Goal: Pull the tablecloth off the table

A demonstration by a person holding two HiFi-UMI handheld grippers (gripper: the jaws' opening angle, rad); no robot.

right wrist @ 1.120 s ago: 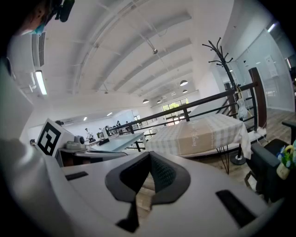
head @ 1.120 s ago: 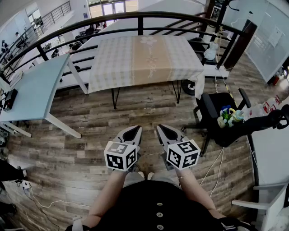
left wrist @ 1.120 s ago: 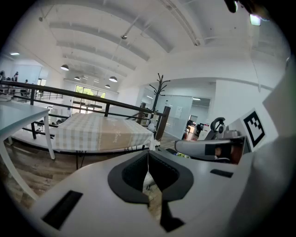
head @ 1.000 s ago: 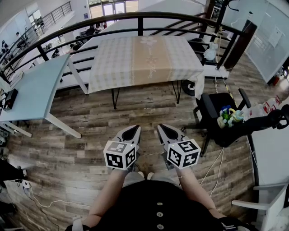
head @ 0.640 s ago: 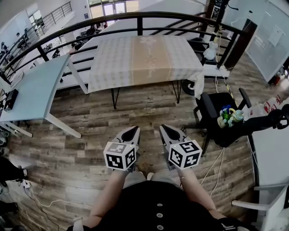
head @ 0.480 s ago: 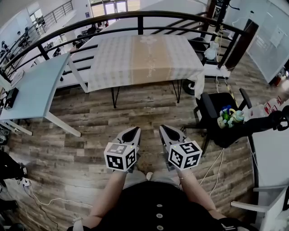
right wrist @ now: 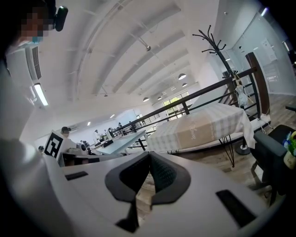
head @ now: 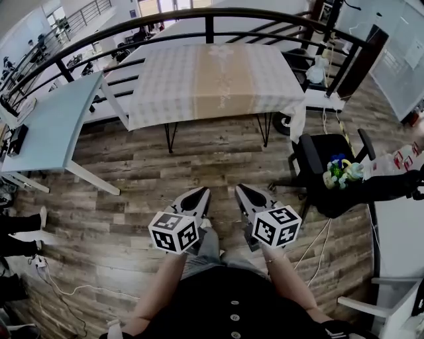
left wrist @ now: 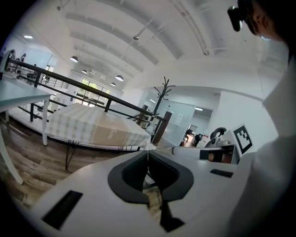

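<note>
A checked beige tablecloth (head: 212,81) with a tan middle stripe covers a table with thin black legs, far ahead against a black railing. It also shows in the left gripper view as the tablecloth (left wrist: 97,129) and in the right gripper view as the tablecloth (right wrist: 203,128). My left gripper (head: 199,192) and right gripper (head: 240,189) hang side by side over the wooden floor, well short of the table. Both are shut with nothing between the jaws.
A pale blue table (head: 50,129) stands at the left. A black office chair (head: 324,159) with toys on it is at the right, cables on the floor beside it. A curved black railing (head: 218,13) runs behind the table. A coat stand (right wrist: 217,46) rises at the far right.
The head view has drifted slightly, so the table sits a little lower in the frame. A person's leg now shows under the grippers. Both grippers stay shut at about the same place.
</note>
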